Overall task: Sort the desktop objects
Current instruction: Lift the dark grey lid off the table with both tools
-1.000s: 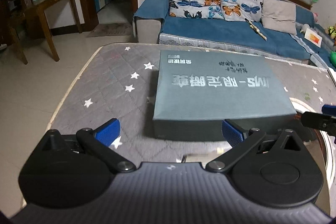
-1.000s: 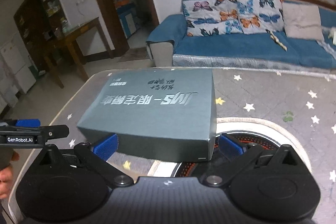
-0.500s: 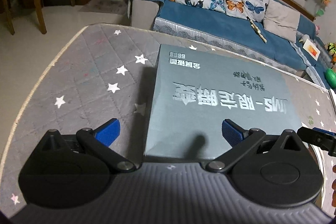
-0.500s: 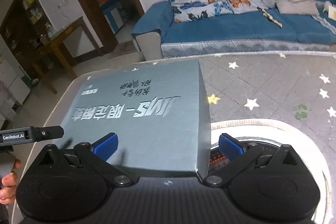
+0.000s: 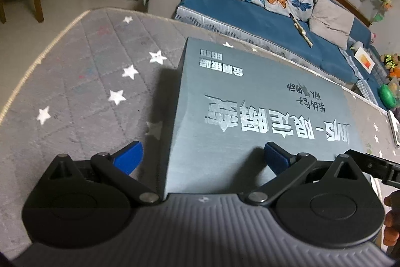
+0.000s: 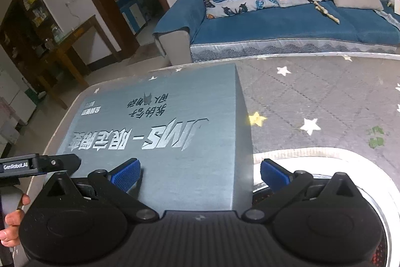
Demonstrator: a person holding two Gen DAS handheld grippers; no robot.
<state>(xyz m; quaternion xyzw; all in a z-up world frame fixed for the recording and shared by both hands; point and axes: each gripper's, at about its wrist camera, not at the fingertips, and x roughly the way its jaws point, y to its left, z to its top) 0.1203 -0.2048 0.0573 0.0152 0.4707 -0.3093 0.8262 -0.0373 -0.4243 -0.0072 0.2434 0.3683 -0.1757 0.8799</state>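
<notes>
Left wrist view: the grey box [image 5: 250,116] lies on the star-quilted table [image 5: 87,81], a blue sofa [image 5: 262,24] beyond; left gripper [image 5: 202,157] and right gripper [image 6: 200,173] both spread wide, straddling its near corners.

The box [image 5: 262,111] lies flat on the tabletop [image 5: 87,81], reaching its far edge; the sofa [image 5: 250,24] stands beyond that edge.

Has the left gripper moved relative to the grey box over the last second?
Yes. The left gripper has advanced over the box, now straddling its left edge.
</notes>
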